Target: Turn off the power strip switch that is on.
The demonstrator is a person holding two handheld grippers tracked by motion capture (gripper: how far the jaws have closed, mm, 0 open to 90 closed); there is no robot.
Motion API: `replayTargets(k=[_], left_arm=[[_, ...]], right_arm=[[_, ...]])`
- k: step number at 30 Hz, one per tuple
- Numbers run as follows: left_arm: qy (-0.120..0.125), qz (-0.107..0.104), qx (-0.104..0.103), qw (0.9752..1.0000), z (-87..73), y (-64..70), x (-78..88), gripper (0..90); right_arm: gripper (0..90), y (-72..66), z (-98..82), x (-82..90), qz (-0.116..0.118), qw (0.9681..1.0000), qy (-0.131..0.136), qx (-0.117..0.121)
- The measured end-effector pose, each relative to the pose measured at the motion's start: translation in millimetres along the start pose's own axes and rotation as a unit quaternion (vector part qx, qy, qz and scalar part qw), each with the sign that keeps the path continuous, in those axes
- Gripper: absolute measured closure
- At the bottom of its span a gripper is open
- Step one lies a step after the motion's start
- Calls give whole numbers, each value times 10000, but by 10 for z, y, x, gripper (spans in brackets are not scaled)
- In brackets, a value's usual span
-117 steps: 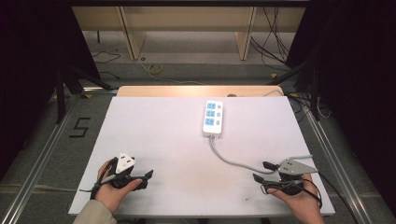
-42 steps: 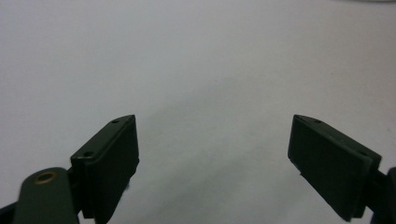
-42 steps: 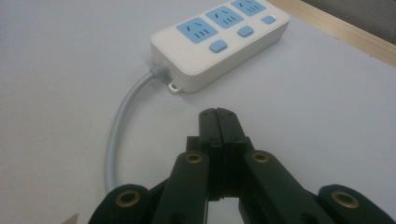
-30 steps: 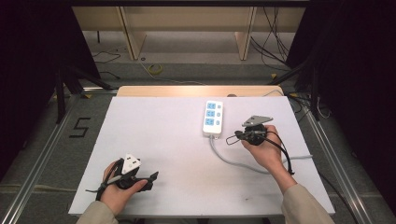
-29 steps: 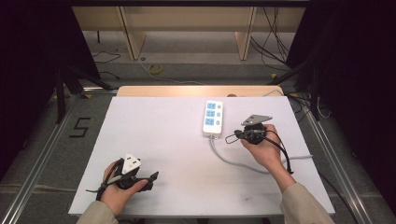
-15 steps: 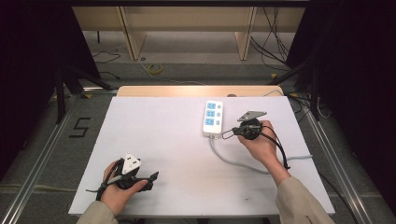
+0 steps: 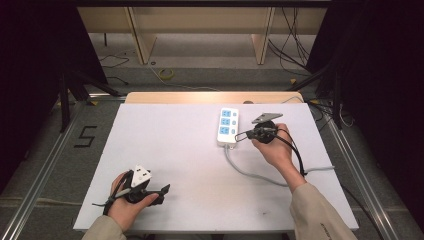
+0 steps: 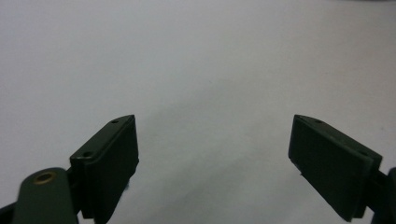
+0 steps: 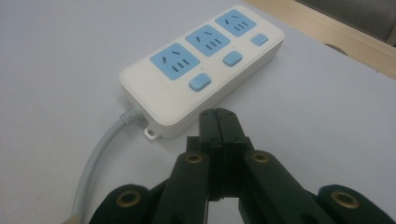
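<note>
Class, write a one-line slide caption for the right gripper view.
Right gripper, fingers closed together, poised at the cable end of a white three-socket power strip with blue switches on the white table.

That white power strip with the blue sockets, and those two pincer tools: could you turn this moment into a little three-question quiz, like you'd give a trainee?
1. True or false: the right gripper has its jaws pressed together.
2. How many blue sockets does the power strip have? A) two B) three C) four
3. Fill in: the left gripper hovers with its jaws spread over the bare white ____.

Key
1. True; in the right gripper view the jaws meet with nothing between them, just short of the strip's cable end.
2. B; each socket has a blue switch beside it.
3. Table; it sits near the front edge, far from the strip.
</note>
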State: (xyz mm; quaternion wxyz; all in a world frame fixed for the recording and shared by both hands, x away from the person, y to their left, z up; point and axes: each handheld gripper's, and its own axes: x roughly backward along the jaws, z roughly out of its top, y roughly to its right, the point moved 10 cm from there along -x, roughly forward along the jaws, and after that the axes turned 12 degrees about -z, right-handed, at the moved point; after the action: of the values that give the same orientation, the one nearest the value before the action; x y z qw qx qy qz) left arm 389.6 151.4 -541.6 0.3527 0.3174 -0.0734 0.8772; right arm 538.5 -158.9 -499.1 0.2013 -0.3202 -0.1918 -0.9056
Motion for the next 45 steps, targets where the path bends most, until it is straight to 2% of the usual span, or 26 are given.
replayTargets(k=[19, 34, 45], left_arm=[[17, -18, -12, 10000, 10, 17, 0, 157], [14, -37, -4, 10000, 3, 20, -7, 157], [17, -35, 3, 10000, 0, 22, -5, 157]], right_arm=[[900, 100, 172, -126, -91, 9999, -93, -60], [900, 153, 287, -212, -112, 9995, -153, -246], [900, 181, 359, -293, -137, 9993, -195, -290]])
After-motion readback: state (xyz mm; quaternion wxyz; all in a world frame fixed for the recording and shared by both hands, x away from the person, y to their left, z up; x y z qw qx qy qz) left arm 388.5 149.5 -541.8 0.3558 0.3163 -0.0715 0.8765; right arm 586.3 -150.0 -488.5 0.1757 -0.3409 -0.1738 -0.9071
